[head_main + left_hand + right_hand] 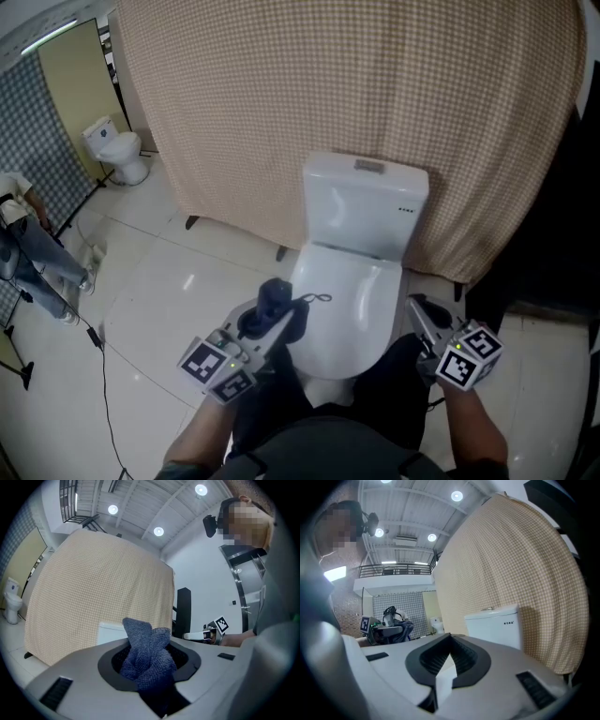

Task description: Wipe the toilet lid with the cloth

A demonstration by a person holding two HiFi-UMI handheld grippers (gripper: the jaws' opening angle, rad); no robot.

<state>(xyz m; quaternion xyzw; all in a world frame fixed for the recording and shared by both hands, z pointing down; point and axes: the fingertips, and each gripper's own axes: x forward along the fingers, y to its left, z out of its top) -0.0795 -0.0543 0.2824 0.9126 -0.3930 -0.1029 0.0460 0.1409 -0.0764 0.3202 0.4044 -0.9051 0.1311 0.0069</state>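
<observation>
Left gripper (266, 321) is clamped shut on a bunched dark blue cloth (276, 298). The wad sticks out past the tips and is held over the left edge of the toilet lid (354, 298), near its front; contact with the lid can't be confirmed. Right gripper (419, 315) is closed tip to tip with nothing in it, parked off the lid's right side and apart from it. Lid is down and flat. Its long axis runs from the tank (366, 199) toward the person, with the rounded front end pointing at the person and the hinge end at the tank. Cloth's long axis follows the jaws, free end pointing up and toward the tank. Step in hand is judged to be the start of wiping, with none of it visibly done. To be done well: the gripper should be tilted down so the loose wad, not the tips, is pressed on the lid. Strokes should be run along the long axis, hinge to front, overlapped left to right. Light pressure is advised, since the lid looks glossy and curved and the cloth could skid off the edge. The thin loop (321, 299) trailing from the cloth should be kept from snagging.
</observation>
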